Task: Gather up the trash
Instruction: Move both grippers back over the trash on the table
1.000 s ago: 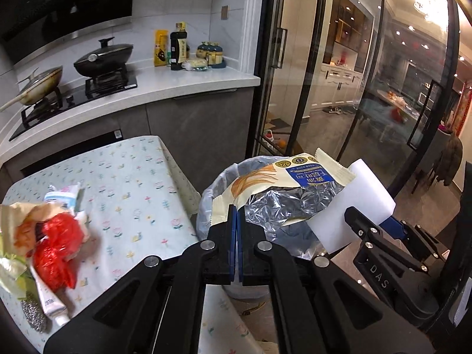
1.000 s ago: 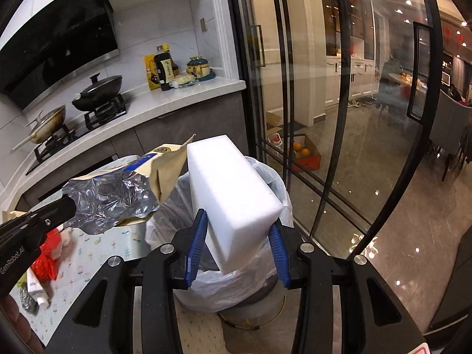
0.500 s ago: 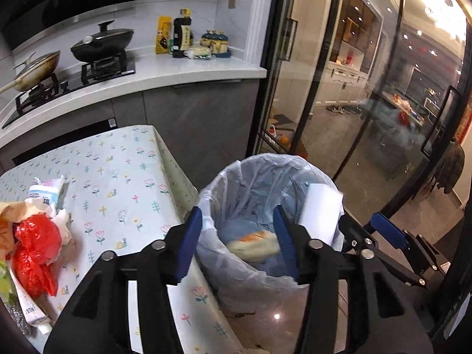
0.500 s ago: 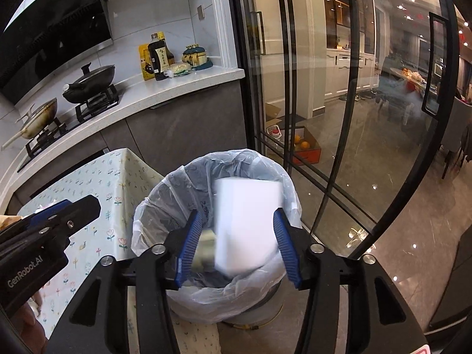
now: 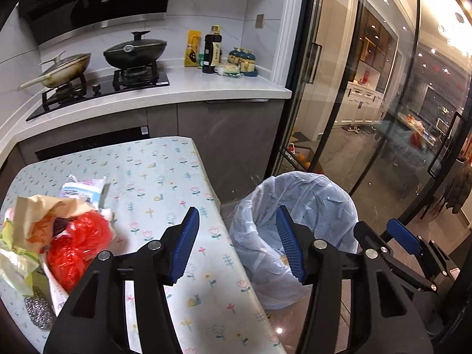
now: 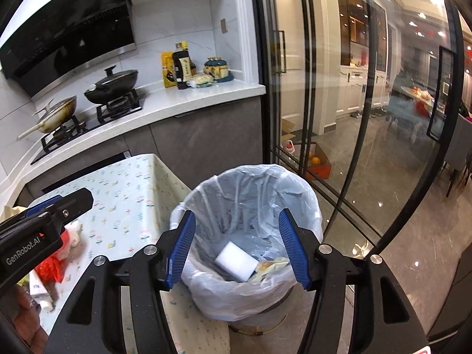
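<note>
A white block (image 6: 236,261) inside the bin (image 6: 309,206) is being shown only beneath the empty, opening right claw (image 6: 237,244), while rubbish (image 5: 79,236) is being shown left of the empty, opening left claw (image 5: 237,242).

The thin translucent pale-blue plastic bin liner (image 6: 259,194) is crinkled and faintly shiny; inside it lie a matt white foam-like block (image 6: 236,261) and a crumpled glossy food wrapper (image 6: 270,267). The flower-printed pale tablecloth (image 5: 165,183) looks smooth with a soft sheen. At its near left, a crumpled glossy red plastic bag (image 5: 79,242) sits by creased tan paper (image 5: 38,215) and a rough metal wire scourer (image 5: 39,309). Both grippers are matt black plastic with ribbed blue pads (image 5: 185,244). The far white stone-look counter (image 5: 191,88) is polished, the black hob glass (image 5: 141,84) glossy, the right floor tiles (image 6: 398,265) mirror-shiny.
</note>
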A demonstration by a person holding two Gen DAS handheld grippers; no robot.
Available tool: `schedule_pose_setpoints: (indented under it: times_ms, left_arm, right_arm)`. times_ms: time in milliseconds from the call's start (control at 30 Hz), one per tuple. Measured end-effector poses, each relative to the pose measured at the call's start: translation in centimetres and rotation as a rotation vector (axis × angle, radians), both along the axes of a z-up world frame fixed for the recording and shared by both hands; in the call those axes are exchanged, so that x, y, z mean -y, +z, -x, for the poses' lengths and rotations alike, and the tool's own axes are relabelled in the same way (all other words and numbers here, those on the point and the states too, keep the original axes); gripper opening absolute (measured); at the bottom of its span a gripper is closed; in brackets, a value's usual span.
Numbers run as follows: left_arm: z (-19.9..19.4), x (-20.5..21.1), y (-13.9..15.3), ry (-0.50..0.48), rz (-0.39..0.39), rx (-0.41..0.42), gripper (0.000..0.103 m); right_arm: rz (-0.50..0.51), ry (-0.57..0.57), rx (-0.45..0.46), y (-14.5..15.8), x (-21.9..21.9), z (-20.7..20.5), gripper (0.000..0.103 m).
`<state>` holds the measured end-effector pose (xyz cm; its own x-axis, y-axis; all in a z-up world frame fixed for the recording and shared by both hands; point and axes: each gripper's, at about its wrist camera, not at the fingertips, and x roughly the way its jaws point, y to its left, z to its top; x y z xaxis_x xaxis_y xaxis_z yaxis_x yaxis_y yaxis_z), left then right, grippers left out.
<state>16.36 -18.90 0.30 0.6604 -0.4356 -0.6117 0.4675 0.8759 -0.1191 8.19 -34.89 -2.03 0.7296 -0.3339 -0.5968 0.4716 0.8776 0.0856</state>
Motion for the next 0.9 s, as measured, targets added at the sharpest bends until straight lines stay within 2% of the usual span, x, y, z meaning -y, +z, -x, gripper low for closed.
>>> schedule_pose_setpoints:
  times_ms: [67, 333, 400, 700, 900]
  left_arm:
    - [0.3, -1.1, 0.3, 0.017, 0.002, 0.011, 0.056]
    - [1.6, -5.6, 1.4, 0.079, -0.001, 0.042, 0.056]
    - [2.0, -7.0, 1.6, 0.097, 0.001, 0.045, 0.062]
    - [2.9, -14.3, 1.9, 0.214, -0.020, 0.051, 0.072]
    - [3.3, -19.8, 0.7, 0.305, -0.035, 0.014, 0.077]
  right_arm:
    - [0.002, 0.014, 0.006, 0.4, -0.9, 0.1, 0.058]
    - [0.007, 0.077, 0.018, 1.5, -5.2, 0.7, 0.062]
    - [0.008, 0.095, 0.020, 1.7, -6.4, 0.8, 0.062]
    - [0.010, 0.183, 0.021, 2.5, -11.9, 1.3, 0.062]
    - [-0.006, 0.236, 0.006, 2.0, -15.5, 1.4, 0.063]
